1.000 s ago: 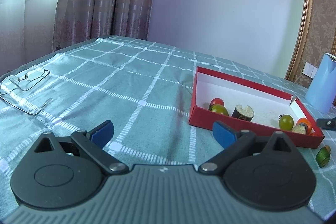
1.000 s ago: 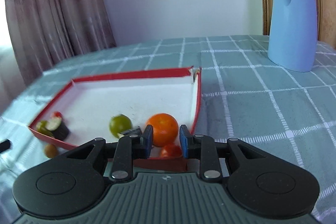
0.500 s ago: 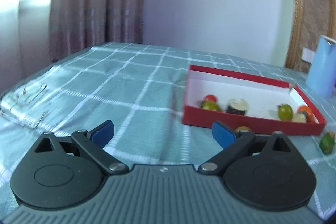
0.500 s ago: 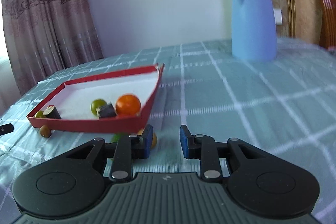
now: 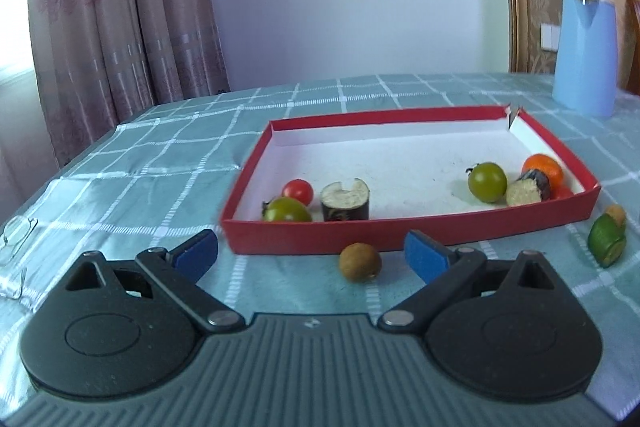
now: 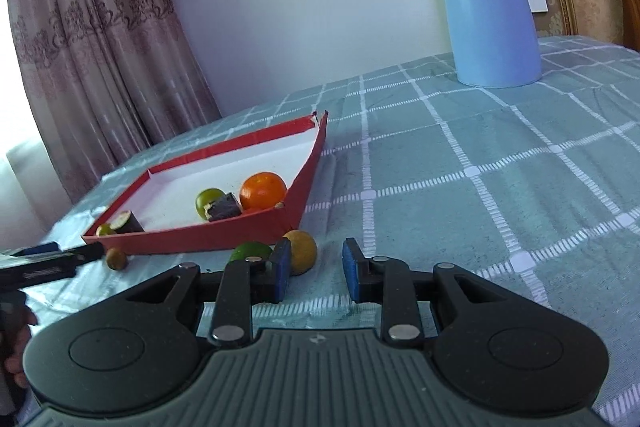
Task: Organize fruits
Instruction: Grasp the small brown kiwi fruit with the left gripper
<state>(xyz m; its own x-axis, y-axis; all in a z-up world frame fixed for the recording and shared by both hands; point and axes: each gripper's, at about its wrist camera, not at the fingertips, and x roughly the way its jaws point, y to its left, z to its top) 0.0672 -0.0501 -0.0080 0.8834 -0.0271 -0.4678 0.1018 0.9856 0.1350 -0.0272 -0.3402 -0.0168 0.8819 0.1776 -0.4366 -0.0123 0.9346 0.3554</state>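
Fruit mostly sits inside the red tray (image 5: 400, 239) on the checked tabletop (image 6: 500, 155): a red tomato (image 5: 297, 190), two green tomatoes (image 5: 287, 210) (image 5: 487, 181), an orange (image 5: 543, 166) and two dark eggplant pieces (image 5: 345, 204) (image 5: 528, 187). Three strays lie outside it.

Left gripper (image 5: 310, 257): jaws wide apart, nothing between the pads. A small brown longan (image 5: 360, 262) lies on the cloth just in front of the tray's near wall, roughly midway between the blue fingertips (image 5: 424, 259) but a little ahead of them, not touching either.

Right gripper (image 6: 314, 275): jaws at their narrow setting, a slim gap showing, empty. A yellow-orange fruit (image 6: 301, 251) and a green piece (image 6: 252, 253) rest beside the tray's near corner, just past the left pad; neither is between the pads. The left tool's tip shows at the far left of this view, near the longan.

Blue kettle (image 6: 486, 11) stands well apart at the back; glasses (image 5: 16, 239) at the cloth's left edge.

Step in hand, as judged: approach to the loose longan with the left tool, gathering leftovers into the tray. Next move calls for easing forward and slightly down so the pads straddle the longan, then a gentle close; it is round and may roll against the tray wall. Right jaws would need to open before taking the yellow fruit.
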